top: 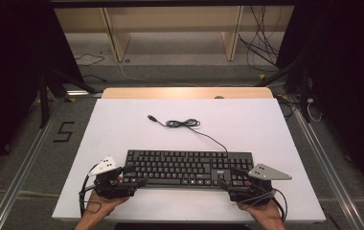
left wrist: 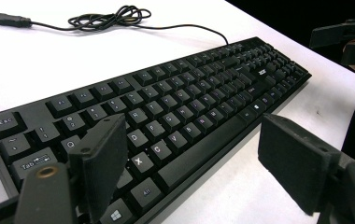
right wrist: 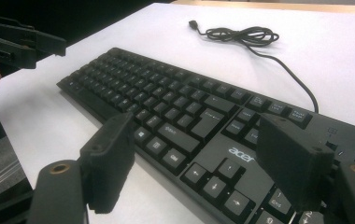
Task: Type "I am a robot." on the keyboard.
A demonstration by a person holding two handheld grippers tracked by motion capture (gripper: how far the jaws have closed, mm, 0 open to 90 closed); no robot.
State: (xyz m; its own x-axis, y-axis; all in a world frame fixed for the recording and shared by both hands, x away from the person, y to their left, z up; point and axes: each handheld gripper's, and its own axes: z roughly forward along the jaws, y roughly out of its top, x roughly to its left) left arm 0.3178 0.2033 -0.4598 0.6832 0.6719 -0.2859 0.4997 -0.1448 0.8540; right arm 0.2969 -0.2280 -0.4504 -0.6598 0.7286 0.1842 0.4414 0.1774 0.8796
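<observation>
Near the front edge of the white surface [top: 122, 129] lies a black keyboard [top: 189, 167], set lengthwise across it, its keys facing up. Its thin black cable [top: 204, 134] runs from the rear right part of the keyboard toward the middle of the surface, where it gathers into a loose coil [top: 182, 123] and ends in a plug [top: 152, 118] lying flat, well apart from the keyboard.

At the keyboard's left end sits the left hand-held gripper [top: 134, 178], with the person's left hand [top: 98, 203] behind it. Seen from the left gripper view, its jaws stand wide apart: one hangs over the lower left keys, the other over the bare surface just in front of the keyboard's front edge. Neither pad appears to press on anything, though the view is too steep to be sure the left jaw clears the keys.

At the right end sits the right hand-held gripper [top: 228, 179], held by the right hand [top: 266, 215]. From the right gripper view its jaws are likewise spread wide, one over the surface before the front edge, the other above the keys near the arrow cluster, with the keyboard's front right portion between them and nothing gripped.
</observation>
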